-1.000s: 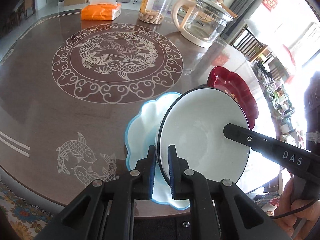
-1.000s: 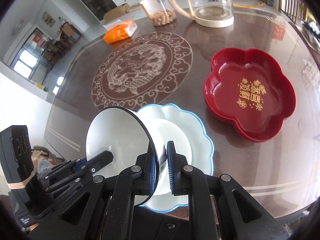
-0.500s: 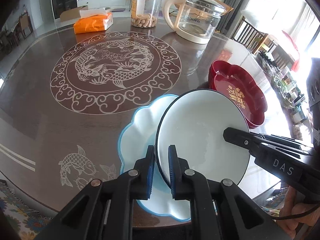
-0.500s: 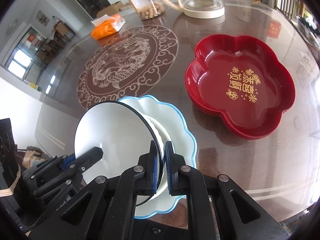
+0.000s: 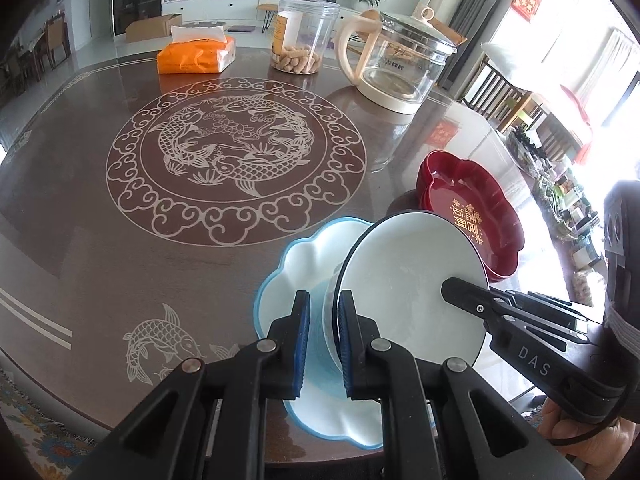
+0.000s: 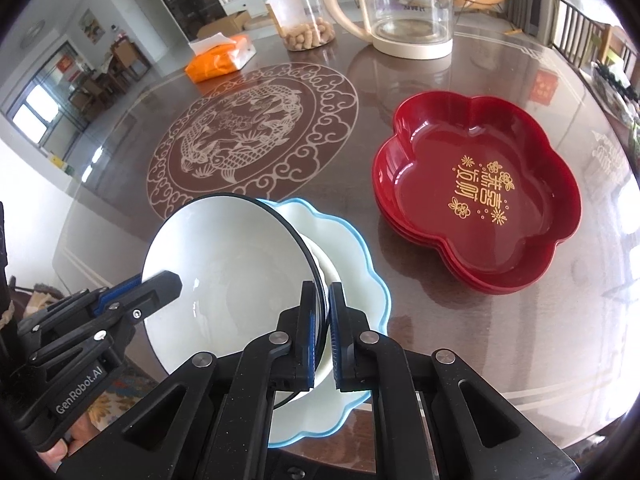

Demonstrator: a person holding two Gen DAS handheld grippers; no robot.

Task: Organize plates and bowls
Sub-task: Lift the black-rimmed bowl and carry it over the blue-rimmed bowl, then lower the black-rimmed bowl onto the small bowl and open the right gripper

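Two hand-held grippers meet on one white bowl with a dark rim, which is tilted on edge over a scalloped blue-rimmed plate near the lower centre of both views. Left hand-held gripper: its jaws are opening, the bowl's rim stands between the blue pads, and a gap shows beside the left pad. Right hand-held gripper: clamped on the opposite rim of the bowl, pads pressed to either side of the wall. In the right wrist view the bowl fills the lower left of the frame, and the plate lies under and to the right of it. Red flower-shaped dishes, stacked and bearing gold characters, sit at centre right of that view, just beside the plate but apart from it. Upper part of the frame, on the far side of the brown worktop with its white fish medallion: an orange tissue pack, a clear jar of peanuts and a glass kettle with a cream handle.
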